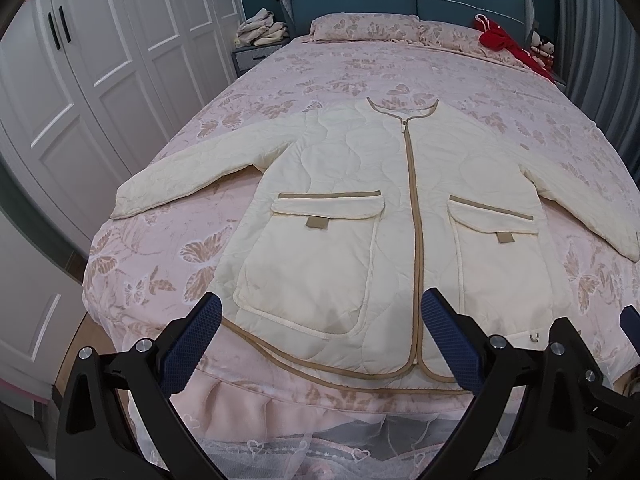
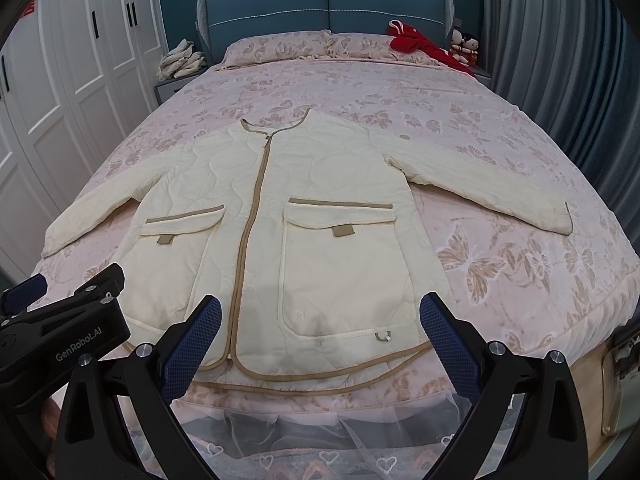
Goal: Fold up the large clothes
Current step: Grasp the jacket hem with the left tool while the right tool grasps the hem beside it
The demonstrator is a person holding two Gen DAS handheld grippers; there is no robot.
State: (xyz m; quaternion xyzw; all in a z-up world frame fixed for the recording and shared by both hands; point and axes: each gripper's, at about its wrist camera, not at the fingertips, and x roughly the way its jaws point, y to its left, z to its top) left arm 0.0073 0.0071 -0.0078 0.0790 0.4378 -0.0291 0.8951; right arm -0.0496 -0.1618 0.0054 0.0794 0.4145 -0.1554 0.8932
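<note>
A cream quilted jacket (image 1: 360, 184) with tan trim lies flat and face up on the bed, zipped, both sleeves spread out to the sides; the right wrist view shows the same jacket (image 2: 320, 200). My left gripper (image 1: 320, 340) hovers open over the jacket's hem near the left pocket, holding nothing. My right gripper (image 2: 320, 340) hangs open above the hem by the right pocket, also empty. The left gripper's body (image 2: 60, 320) shows at the lower left of the right wrist view.
The bed (image 1: 280, 76) has a pink butterfly-print cover and a lace skirt at its foot. A red garment (image 1: 500, 38) and small dolls (image 1: 542, 50) lie near the headboard. White wardrobe doors (image 1: 80, 92) stand on the left, grey curtains (image 2: 560, 60) on the right, folded cloths (image 1: 262, 28) on a nightstand.
</note>
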